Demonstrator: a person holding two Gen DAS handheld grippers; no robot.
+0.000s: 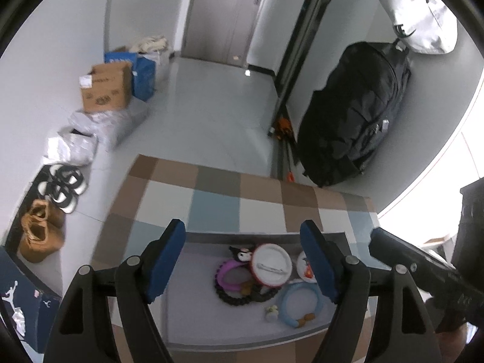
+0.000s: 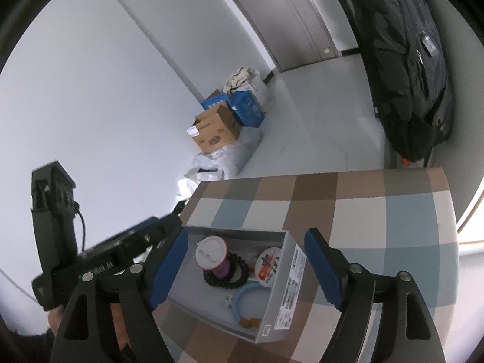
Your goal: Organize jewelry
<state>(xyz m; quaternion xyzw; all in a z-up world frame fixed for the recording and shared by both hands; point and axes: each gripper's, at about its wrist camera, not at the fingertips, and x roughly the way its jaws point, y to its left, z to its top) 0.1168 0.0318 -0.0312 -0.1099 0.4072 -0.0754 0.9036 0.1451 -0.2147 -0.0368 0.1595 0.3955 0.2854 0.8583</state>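
An open grey box [image 1: 263, 235] [image 2: 290, 287] lies on a checked table [image 1: 211, 187] [image 2: 363, 211]. Inside it are a round white badge [image 1: 272, 264] [image 2: 211, 252], a purple bracelet [image 1: 224, 272], a black beaded bracelet [image 1: 233, 299] [image 2: 220, 282], a light blue bracelet [image 1: 281, 302] [image 2: 242, 293] and a second badge [image 2: 269, 267]. My left gripper [image 1: 242, 230] hangs open above the box's near side, nothing between its blue pads. My right gripper [image 2: 246, 237] is open too, over the box from the right. Neither touches the jewelry.
A big black backpack [image 1: 354, 112] leans against the wall beyond the table. Cardboard and blue boxes [image 1: 106, 87], plastic bags and shoes [image 1: 42, 230] line the left wall. A grey door [image 1: 224, 15] is at the far end.
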